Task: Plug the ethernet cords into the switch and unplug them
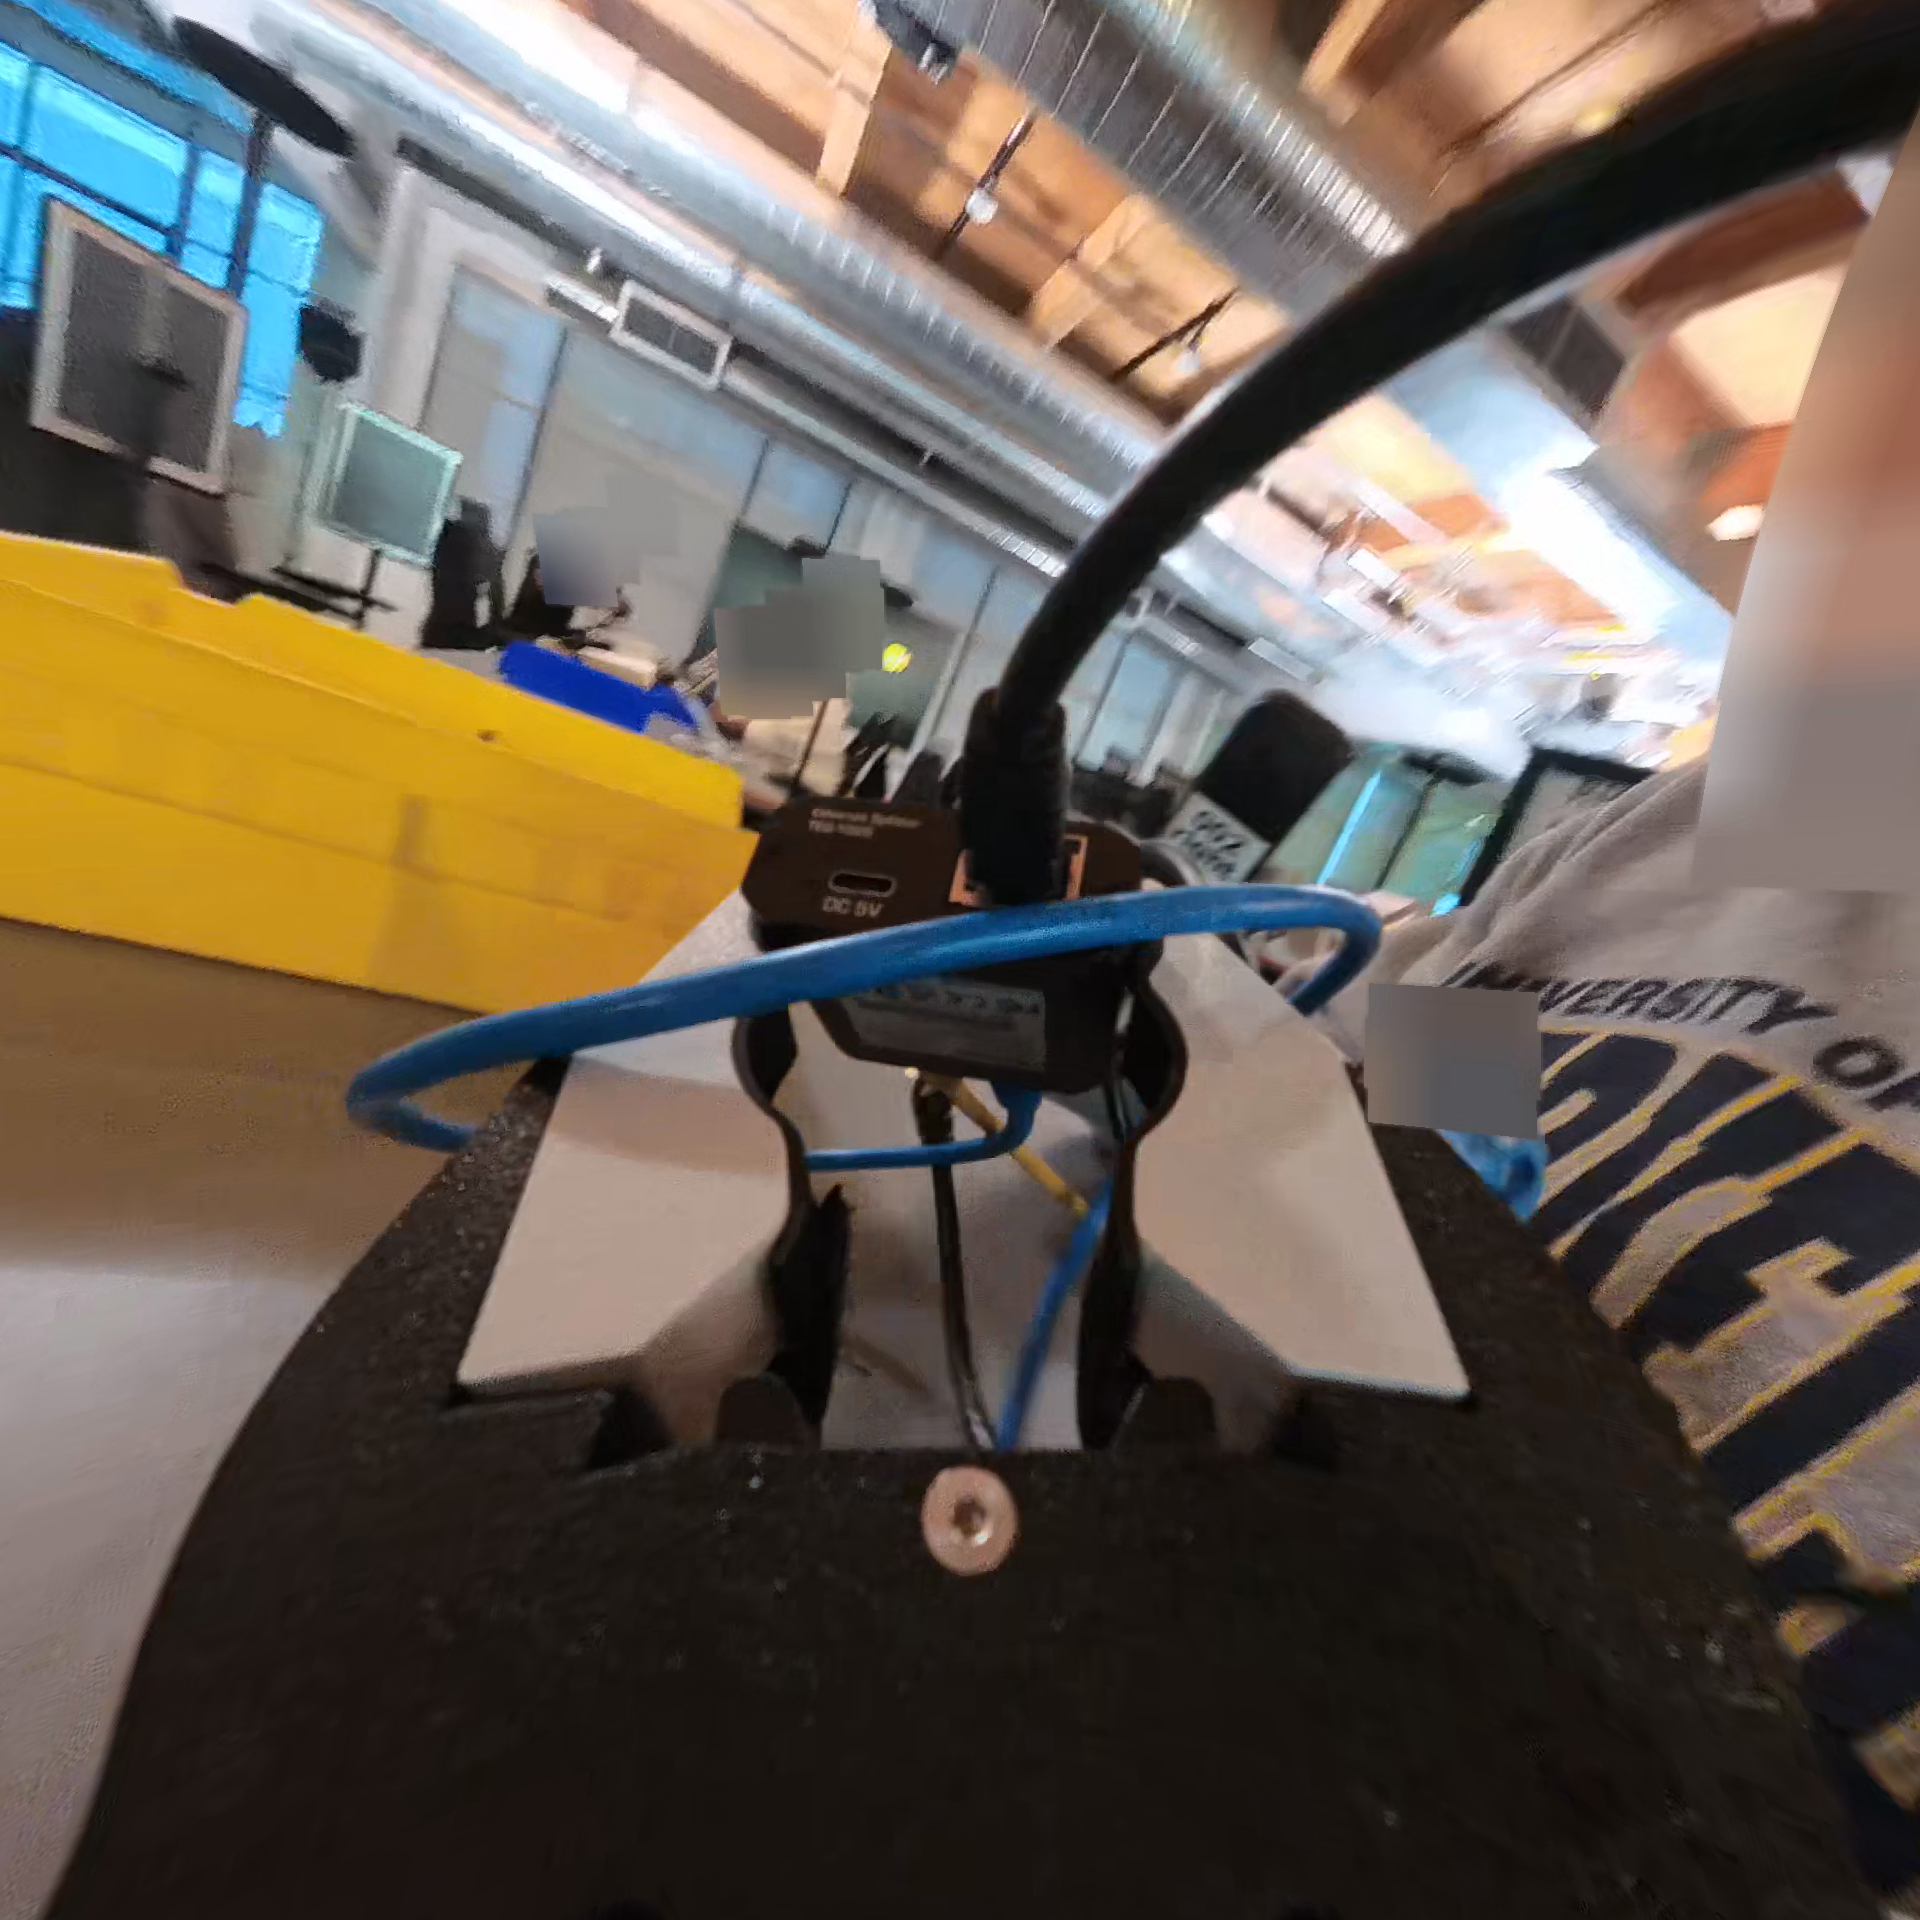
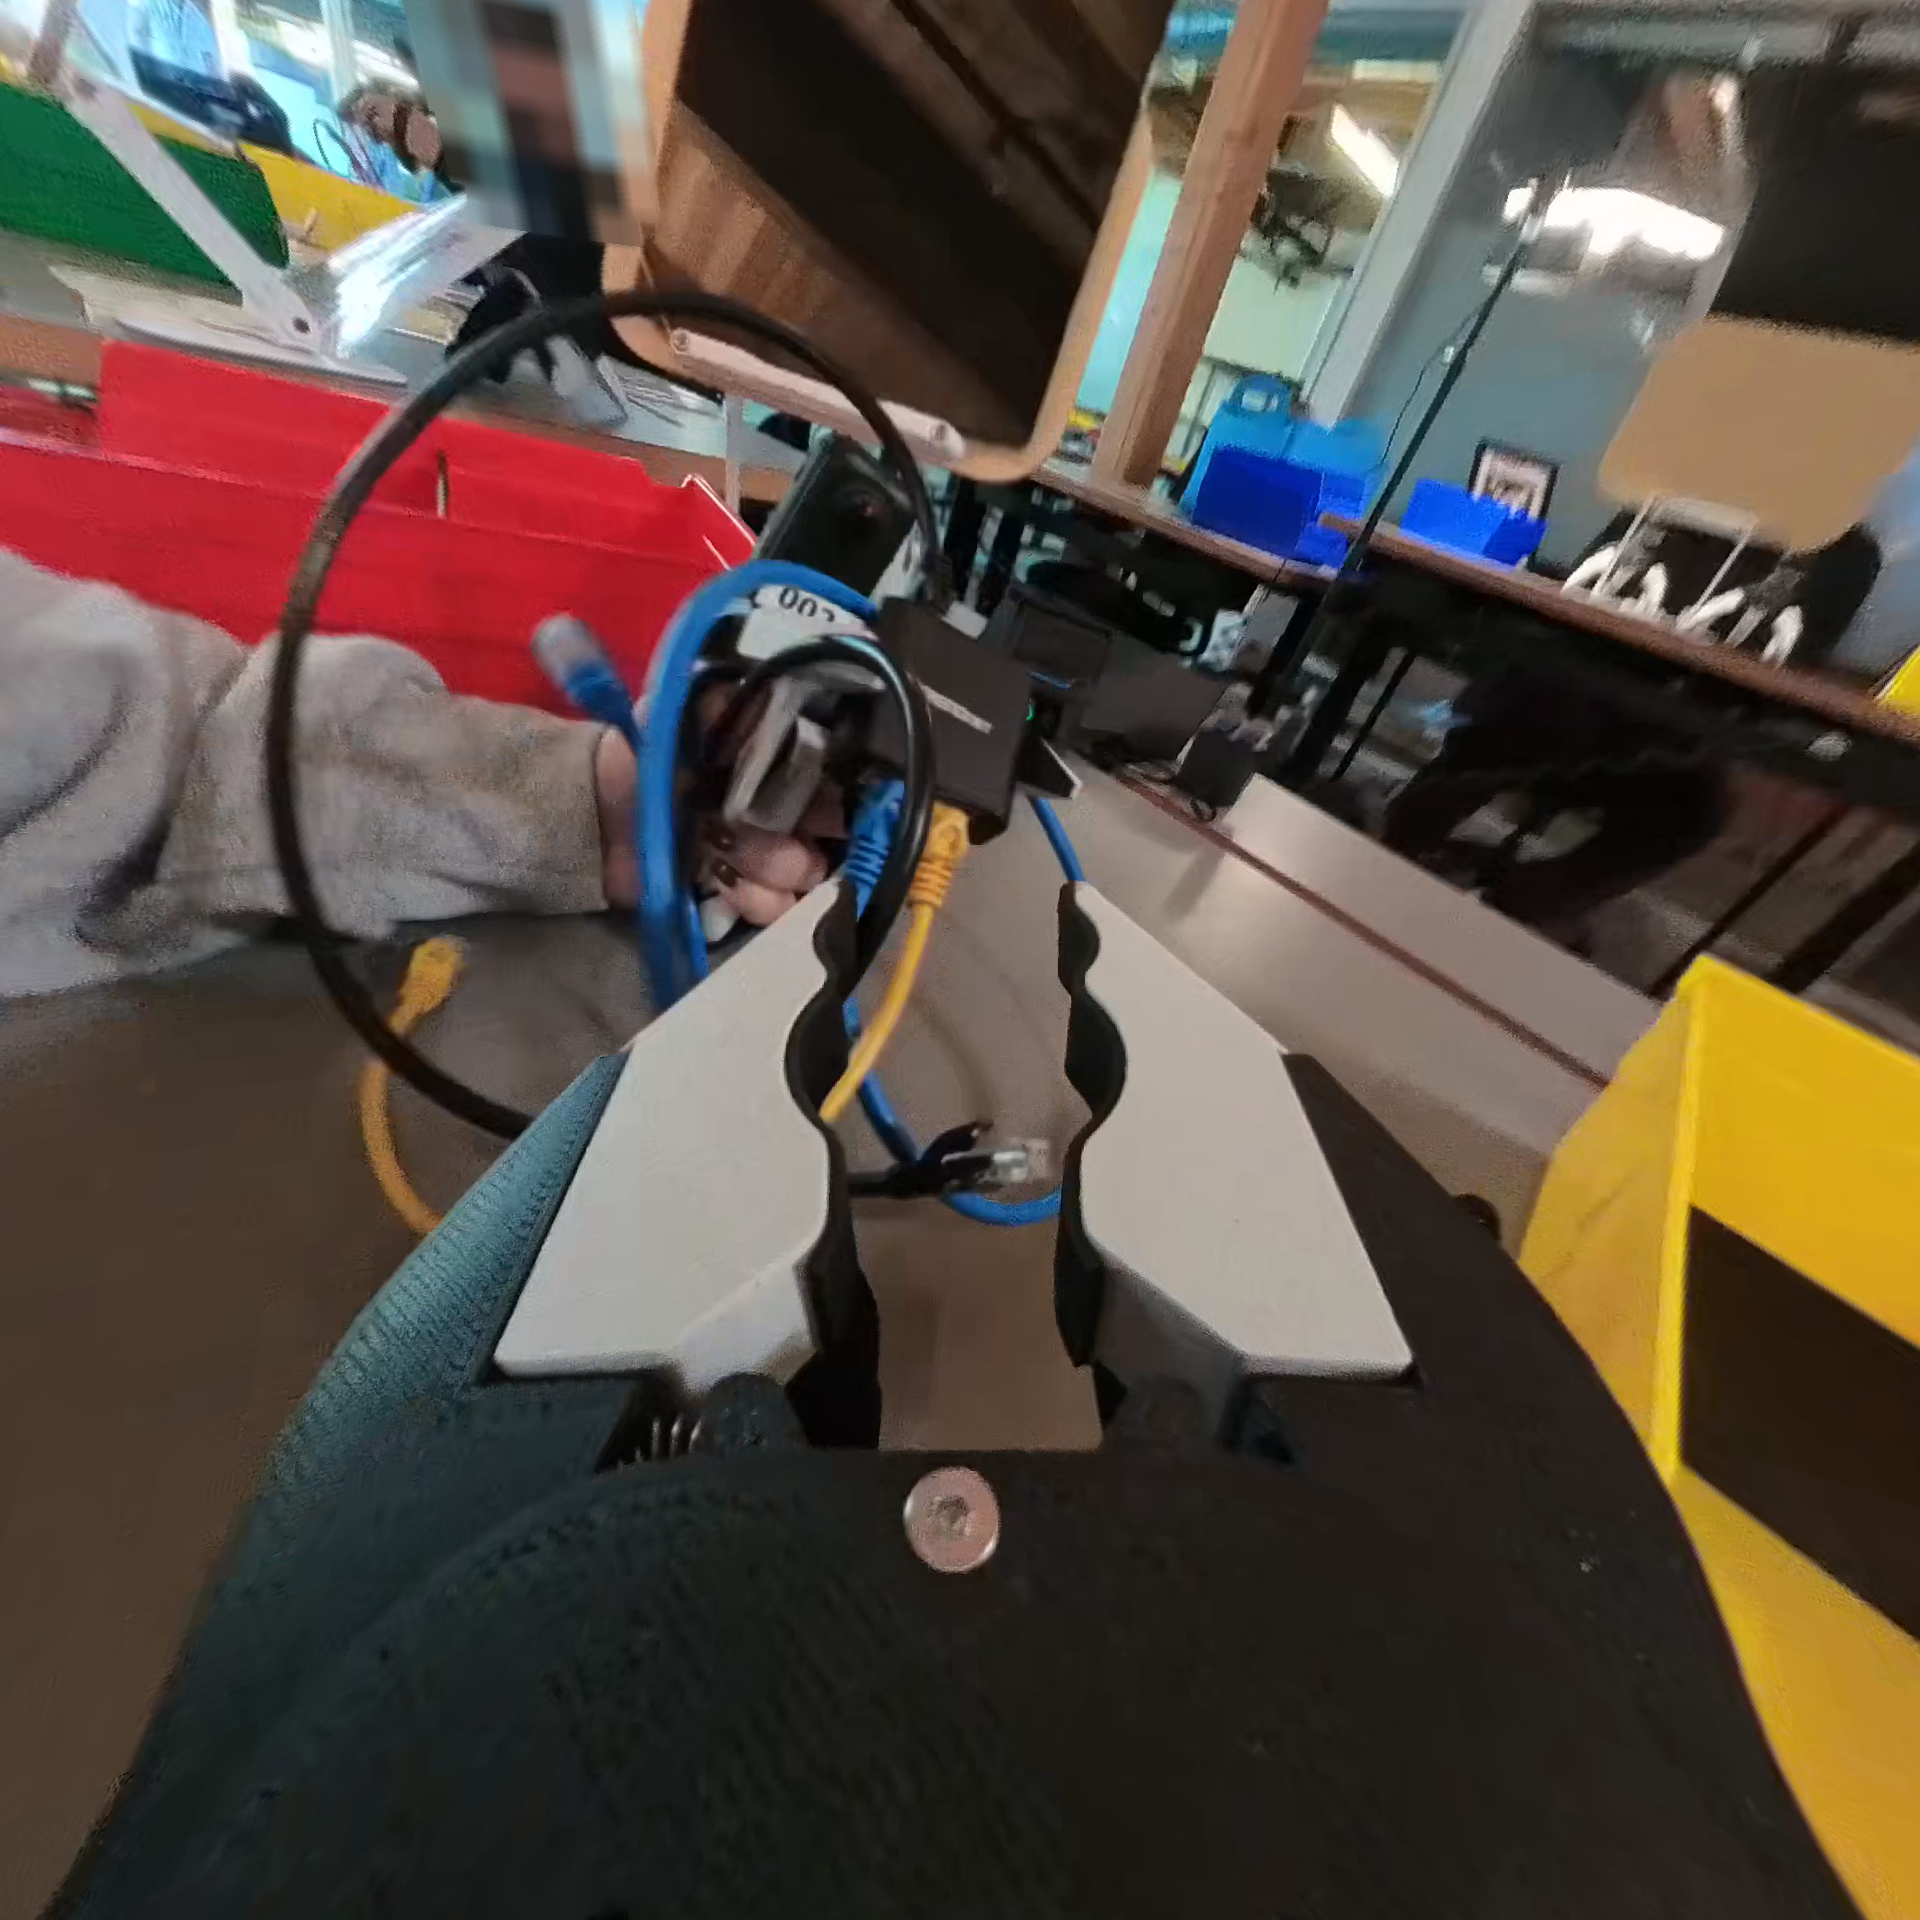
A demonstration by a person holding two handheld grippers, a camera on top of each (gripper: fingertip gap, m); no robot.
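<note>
My left gripper [image 1: 961, 1029] is shut on a small black switch [image 1: 862, 862] and holds it above the table. A thick black cord [image 1: 1013, 810] is plugged into its upper face. A blue cord [image 1: 831, 977] loops in front of it. In the right wrist view the switch [image 2: 961, 717] has a yellow plug [image 2: 940, 847] and a blue plug [image 2: 878, 821] in its lower ports. My right gripper [image 2: 956, 920] is open and empty just below the switch, with the yellow cord running between its fingers. A loose black plug [image 2: 982, 1158], a loose blue plug [image 2: 577, 655] and a loose yellow plug [image 2: 431, 971] hang or lie free.
A red bin [image 2: 364, 540] stands behind the cords on the left. A yellow bin [image 2: 1766, 1247] is close on the right. Another yellow bin [image 1: 312, 790] is left of the switch. A person's grey sleeve [image 2: 312, 779] rests on the table. A wooden shelf [image 2: 883, 208] hangs above. About 7 cm separates my left fingertips from my right.
</note>
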